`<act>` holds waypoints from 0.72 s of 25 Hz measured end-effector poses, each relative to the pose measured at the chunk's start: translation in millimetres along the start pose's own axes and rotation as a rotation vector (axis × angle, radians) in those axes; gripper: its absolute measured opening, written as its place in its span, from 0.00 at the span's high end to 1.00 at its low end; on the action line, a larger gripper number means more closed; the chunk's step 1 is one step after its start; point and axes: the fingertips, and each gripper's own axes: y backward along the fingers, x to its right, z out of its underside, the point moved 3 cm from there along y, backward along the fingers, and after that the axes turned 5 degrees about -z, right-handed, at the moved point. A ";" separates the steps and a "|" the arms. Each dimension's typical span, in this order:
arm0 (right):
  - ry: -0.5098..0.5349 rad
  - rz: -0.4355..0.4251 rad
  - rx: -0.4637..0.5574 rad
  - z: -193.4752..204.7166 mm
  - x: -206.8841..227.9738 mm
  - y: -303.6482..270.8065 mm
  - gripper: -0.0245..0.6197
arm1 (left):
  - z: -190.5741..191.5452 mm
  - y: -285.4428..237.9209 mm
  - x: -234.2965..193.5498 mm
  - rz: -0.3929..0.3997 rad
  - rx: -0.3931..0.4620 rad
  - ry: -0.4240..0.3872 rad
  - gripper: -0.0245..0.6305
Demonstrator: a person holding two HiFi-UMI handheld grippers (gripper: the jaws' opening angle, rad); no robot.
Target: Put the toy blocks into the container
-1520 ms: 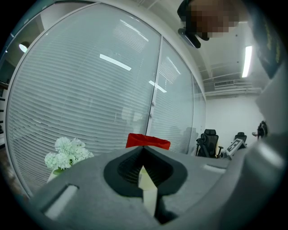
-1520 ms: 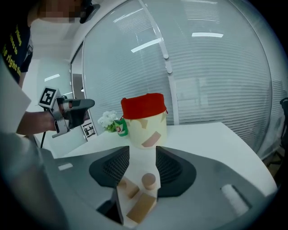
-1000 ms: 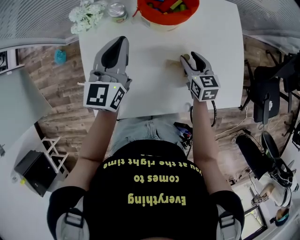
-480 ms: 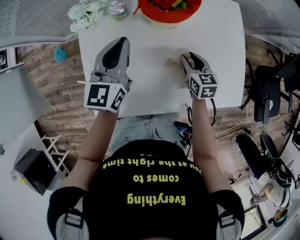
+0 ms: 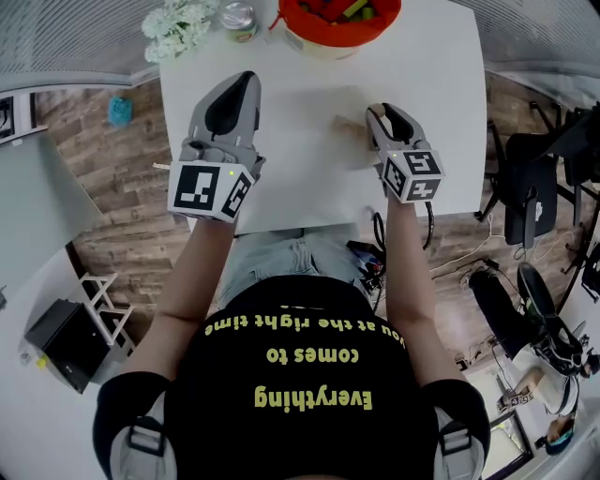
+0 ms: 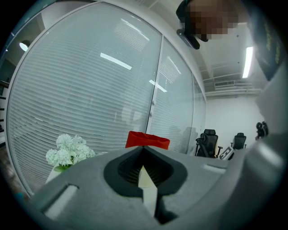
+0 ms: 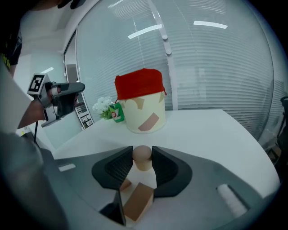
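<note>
Wood fills the right gripper's (image 7: 143, 164) mouth: a peg-shaped toy block (image 7: 142, 154) with a round head stands upright on the white table (image 7: 216, 134) between the two ribbed pads. The jaws are closing on it, and the pads look to meet the head on both sides. Nearer the camera, at six o'clock of the peg, a rectangular wooden block (image 7: 137, 202) lies tilted between the jaw roots, with a small wooden piece (image 7: 125, 184) just at its ten o'clock. In the head view this gripper (image 5: 384, 114) sits at about three o'clock on the table (image 5: 300, 141), and the left gripper (image 5: 242, 84) is well apart from it at nine o'clock, raised and level with it. The left gripper's (image 6: 144, 155) jaws are clenched together at the tips with nothing held between them. The container (image 5: 319, 47), cream-walled with a red lining, stands at the twelve o'clock edge of the table, roughly eleven o'clock from the right gripper, and coloured blocks (image 5: 354, 9) already lie inside it. From the right gripper view the container (image 7: 141, 112) stands straight ahead at twelve o'clock beyond the peg. White flowers (image 5: 178, 26) and a can (image 5: 236, 19) sit at the table's eleven o'clock corner, the can between the flowers and the container.
</note>
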 end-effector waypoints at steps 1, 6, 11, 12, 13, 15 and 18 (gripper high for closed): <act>0.001 0.002 0.014 -5.2 -0.8 3.6 0.75 | -2.2 0.6 0.4 0.000 0.005 -0.001 0.97; 0.003 0.009 0.090 -34.7 -5.5 25.6 0.75 | -12.2 5.1 1.6 0.002 0.026 -0.015 0.97; 0.035 0.021 0.185 -75.3 -9.4 45.7 0.75 | -23.2 8.8 0.8 0.002 0.045 -0.020 0.97; 0.047 0.023 0.203 -83.8 -11.6 50.5 0.75 | -25.7 10.3 0.5 0.000 0.049 -0.019 0.97; 0.058 0.023 0.223 -92.1 -14.0 54.9 0.75 | -28.2 11.6 0.0 -0.002 0.054 -0.018 0.97; 0.077 0.023 0.261 -107.7 -18.6 62.2 0.75 | -33.5 13.8 -1.8 -0.007 0.066 -0.020 0.97; 0.093 0.021 0.314 -127.1 -24.9 70.6 0.75 | -44.2 18.1 -4.6 -0.017 0.090 -0.028 0.97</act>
